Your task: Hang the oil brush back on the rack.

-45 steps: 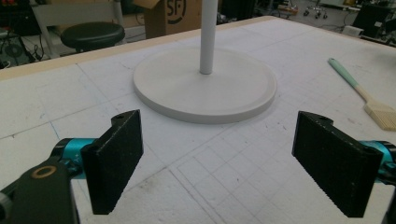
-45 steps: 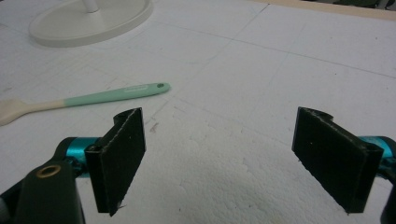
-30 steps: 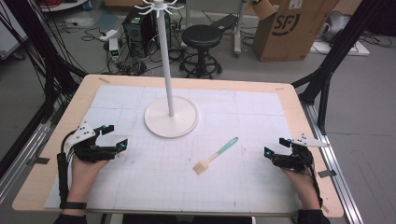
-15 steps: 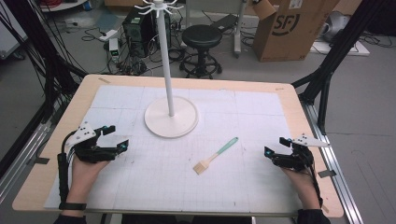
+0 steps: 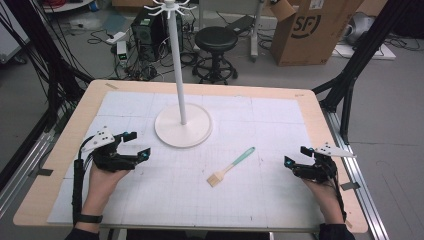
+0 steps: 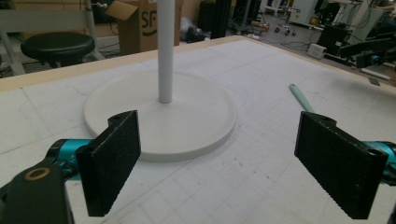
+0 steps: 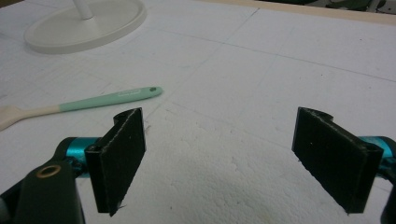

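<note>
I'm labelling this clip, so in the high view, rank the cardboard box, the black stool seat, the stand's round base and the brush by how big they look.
1. cardboard box
2. stand's round base
3. brush and black stool seat: look about alike. The stool is farther from the camera, so its true size is unsure.

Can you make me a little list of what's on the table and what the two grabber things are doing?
table: wooden edge, white gridded mat on top
stand: white pole stand with a round base, upright, middle of the mat
brush: small brush with a mint green handle, lying flat between stand and right gripper, touching neither
left gripper: left gripper open, holding nothing, pointing toward the stand
right gripper: right gripper open, holding nothing, brush lies ahead of it
beyond the table: black stool, cardboard box
</note>
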The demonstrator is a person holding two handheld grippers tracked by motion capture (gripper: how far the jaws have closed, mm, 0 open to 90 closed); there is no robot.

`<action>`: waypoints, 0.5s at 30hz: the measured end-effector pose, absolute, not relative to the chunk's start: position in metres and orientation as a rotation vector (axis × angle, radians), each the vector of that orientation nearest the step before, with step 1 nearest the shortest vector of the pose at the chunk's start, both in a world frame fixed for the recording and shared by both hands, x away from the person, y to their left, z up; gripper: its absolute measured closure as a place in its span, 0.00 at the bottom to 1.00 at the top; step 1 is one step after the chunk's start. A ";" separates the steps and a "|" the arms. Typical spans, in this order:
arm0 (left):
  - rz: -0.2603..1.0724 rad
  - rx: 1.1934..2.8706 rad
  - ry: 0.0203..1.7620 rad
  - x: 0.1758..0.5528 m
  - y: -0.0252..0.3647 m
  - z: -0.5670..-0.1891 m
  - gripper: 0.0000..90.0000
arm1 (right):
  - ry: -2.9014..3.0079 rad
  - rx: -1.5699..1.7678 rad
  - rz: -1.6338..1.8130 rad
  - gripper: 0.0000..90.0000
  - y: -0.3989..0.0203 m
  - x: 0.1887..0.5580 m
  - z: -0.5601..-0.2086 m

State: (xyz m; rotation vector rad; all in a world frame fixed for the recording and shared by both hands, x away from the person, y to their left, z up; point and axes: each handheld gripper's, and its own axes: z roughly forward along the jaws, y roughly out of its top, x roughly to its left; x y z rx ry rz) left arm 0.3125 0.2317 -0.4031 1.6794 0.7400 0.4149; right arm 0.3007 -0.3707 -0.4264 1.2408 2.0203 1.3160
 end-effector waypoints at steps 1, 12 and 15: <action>0.411 1.698 0.730 0.314 0.223 -0.401 0.17 | 2.021 1.235 1.320 0.18 -0.371 0.301 -0.427; 0.396 1.760 0.688 0.326 0.175 -0.394 0.16 | 2.026 1.227 1.321 0.18 -0.370 0.302 -0.426; 0.384 1.767 0.679 0.329 0.167 -0.395 0.16 | 2.027 1.226 1.322 0.18 -0.370 0.302 -0.427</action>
